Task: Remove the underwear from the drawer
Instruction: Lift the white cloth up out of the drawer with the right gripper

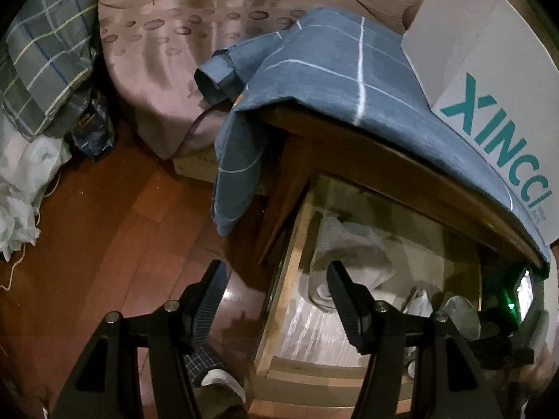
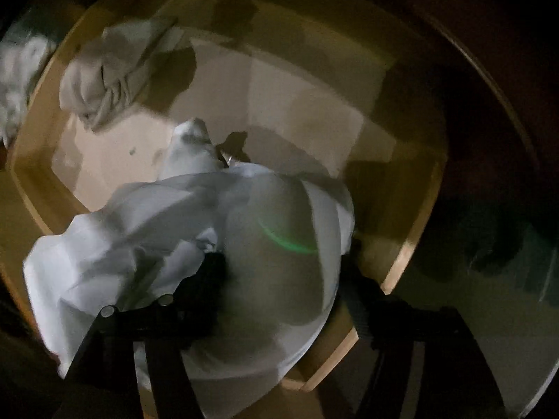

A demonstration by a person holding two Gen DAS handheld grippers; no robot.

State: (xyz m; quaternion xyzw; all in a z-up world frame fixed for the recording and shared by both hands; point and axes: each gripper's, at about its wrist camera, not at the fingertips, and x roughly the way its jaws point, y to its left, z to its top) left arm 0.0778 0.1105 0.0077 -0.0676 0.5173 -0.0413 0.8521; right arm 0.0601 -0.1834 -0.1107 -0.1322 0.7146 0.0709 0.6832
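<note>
The wooden drawer (image 1: 290, 244) of a bedside cabinet stands pulled out, with white underwear (image 1: 349, 244) crumpled in it. My left gripper (image 1: 276, 267) hangs open over the drawer's left rim, nothing between its fingers. At the right edge the body of my right gripper (image 1: 503, 309) shows a green light down in the drawer. In the right wrist view, my right gripper (image 2: 283, 265) points down into the drawer (image 2: 31, 188), its jaws wide apart around a bulky white garment (image 2: 157, 230). The cloth hides the right fingertip. A second greyish-white garment (image 2: 104, 80) lies in the far left corner.
A blue checked cloth (image 1: 332, 70) drapes over the cabinet top, under a white box (image 1: 489, 87) with teal letters. To the left stand a bed with a pinkish sheet (image 1: 167, 52), a checked pillow (image 1: 42, 52) and white bags (image 1: 17, 192) on the wooden floor (image 1: 104, 209).
</note>
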